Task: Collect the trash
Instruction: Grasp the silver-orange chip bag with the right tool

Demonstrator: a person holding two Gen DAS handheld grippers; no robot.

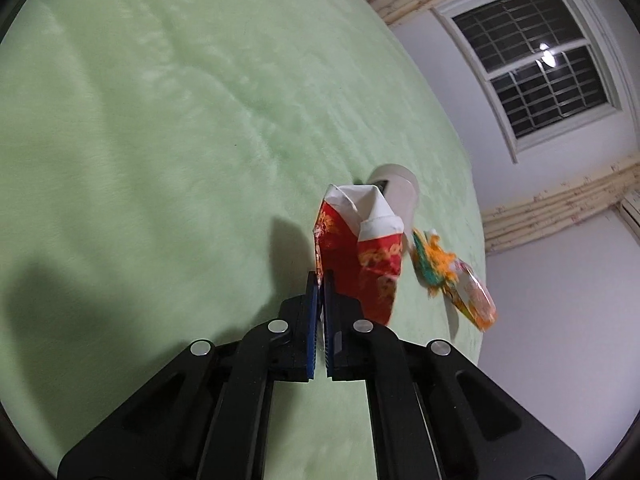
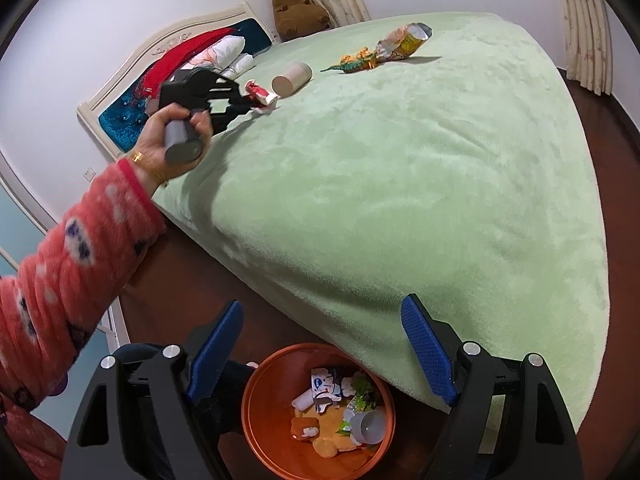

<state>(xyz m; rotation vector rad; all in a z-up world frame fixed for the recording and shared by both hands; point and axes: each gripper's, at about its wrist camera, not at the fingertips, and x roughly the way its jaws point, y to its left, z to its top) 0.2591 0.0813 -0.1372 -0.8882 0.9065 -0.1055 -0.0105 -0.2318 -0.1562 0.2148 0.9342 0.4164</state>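
My left gripper (image 1: 320, 278) is shut on a red and white wrapper (image 1: 360, 248) and holds it just above the green bed cover (image 1: 160, 120); it also shows in the right wrist view (image 2: 250, 106) with the wrapper (image 2: 262, 96). A cardboard tube (image 1: 400, 192) lies behind the wrapper, also in the right wrist view (image 2: 292, 77). A toy dinosaur (image 2: 354, 63) and a crumpled snack bag (image 2: 404, 42) lie farther along the bed. My right gripper (image 2: 322, 354) is open and empty above an orange bin (image 2: 260, 400) holding several pieces of trash.
The bin stands on the dark wood floor (image 2: 616, 160) beside the bed's edge. A headboard (image 2: 132, 96) with pillows and a brown plush toy (image 2: 298, 12) are at the far end. Curtains (image 2: 584, 28) and a window (image 1: 532, 60) line the wall.
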